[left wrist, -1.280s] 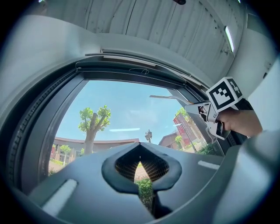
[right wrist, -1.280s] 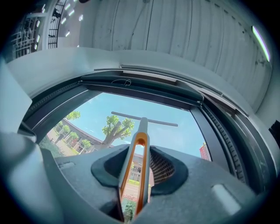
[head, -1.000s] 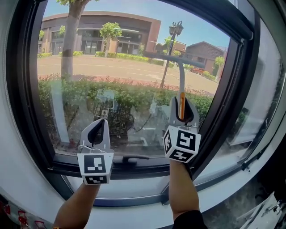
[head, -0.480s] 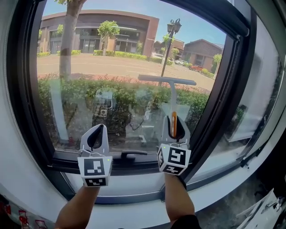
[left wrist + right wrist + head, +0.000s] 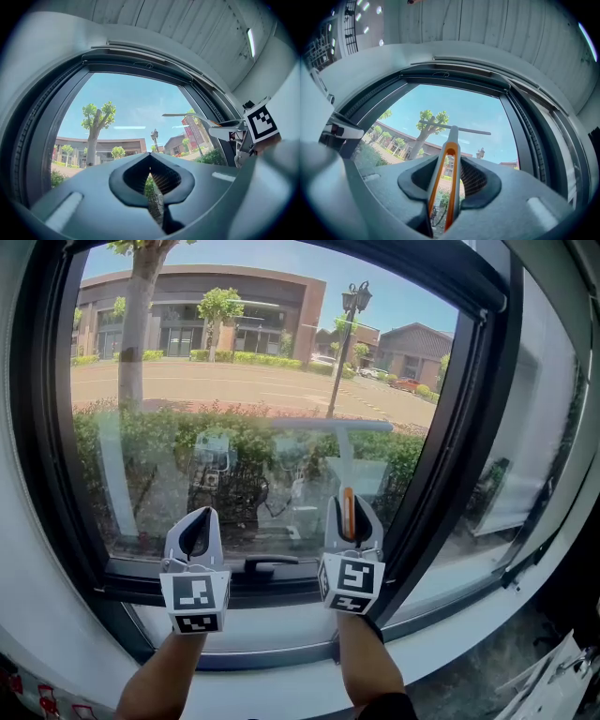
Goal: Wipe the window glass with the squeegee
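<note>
Half the window glass (image 5: 216, 381), below the squeegee (image 5: 356, 427) blade, likely remains unwiped. The right gripper (image 5: 348, 507) clamps its handle; the left gripper (image 5: 198, 526) is closed on nothing.

Bright daylight through the window glass (image 5: 234, 427), strong fisheye curvature, dark vignetted corners.

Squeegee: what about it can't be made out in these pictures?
- Whether the squeegee blade touches the glass: in the head view it is too pale among the reflections; the right gripper view sees it only from behind.
- The handle's lower end: hidden between the jaws of the right gripper in both those views.
- Any water or streaks left on the glass: too faint in every view.
</note>
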Demonstrator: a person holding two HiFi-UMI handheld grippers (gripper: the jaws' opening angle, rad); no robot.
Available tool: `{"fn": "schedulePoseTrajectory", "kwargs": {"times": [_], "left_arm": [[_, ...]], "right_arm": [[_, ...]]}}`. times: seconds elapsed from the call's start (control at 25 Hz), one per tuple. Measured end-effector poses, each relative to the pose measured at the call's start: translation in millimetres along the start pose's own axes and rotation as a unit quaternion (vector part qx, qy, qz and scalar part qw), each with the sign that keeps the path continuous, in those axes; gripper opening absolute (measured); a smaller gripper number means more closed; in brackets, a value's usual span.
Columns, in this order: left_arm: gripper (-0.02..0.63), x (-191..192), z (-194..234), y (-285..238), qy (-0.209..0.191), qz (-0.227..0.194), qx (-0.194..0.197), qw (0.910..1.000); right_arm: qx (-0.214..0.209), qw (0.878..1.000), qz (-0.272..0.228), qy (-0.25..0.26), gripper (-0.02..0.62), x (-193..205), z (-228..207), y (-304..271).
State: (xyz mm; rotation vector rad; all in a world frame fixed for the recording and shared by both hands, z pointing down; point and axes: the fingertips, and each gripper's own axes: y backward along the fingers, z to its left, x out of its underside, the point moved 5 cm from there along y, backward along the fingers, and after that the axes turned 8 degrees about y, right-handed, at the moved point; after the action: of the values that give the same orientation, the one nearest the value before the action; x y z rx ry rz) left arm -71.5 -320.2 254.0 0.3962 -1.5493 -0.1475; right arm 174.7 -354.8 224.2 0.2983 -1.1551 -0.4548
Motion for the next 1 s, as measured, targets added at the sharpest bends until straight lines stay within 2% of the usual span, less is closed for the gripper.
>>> {"fn": "schedulePoseTrajectory", "kwargs": {"times": [0.24,0.44,0.76,1.0], "left_arm": [[0.015,-5.7,-7.0,-3.0,-0.002,-0.005,0.002,1.0],[0.015,-18.0,-8.9,-9.7,-0.004,-0.016,0.003,0.9999],[0.015,-66.4,-8.0,-25.9,-0.025,-0.061,0.002,0.9978],[0.015,-100.6,-8.5,-37.8,-0.044,-0.089,0.002,0.9951]], "right_arm": [[0.0,1.0,-0.013,-0.009,0.118,-7.0,-7.0,1.6],[0.002,0.999,-0.042,0.0,0.118,-30.3,-22.8,-9.1],[0.022,0.996,-0.087,0.0,0.118,-89.9,-72.5,-53.5],[0.031,0.994,-0.101,-0.009,0.118,-121.3,-105.9,-86.5]]}}
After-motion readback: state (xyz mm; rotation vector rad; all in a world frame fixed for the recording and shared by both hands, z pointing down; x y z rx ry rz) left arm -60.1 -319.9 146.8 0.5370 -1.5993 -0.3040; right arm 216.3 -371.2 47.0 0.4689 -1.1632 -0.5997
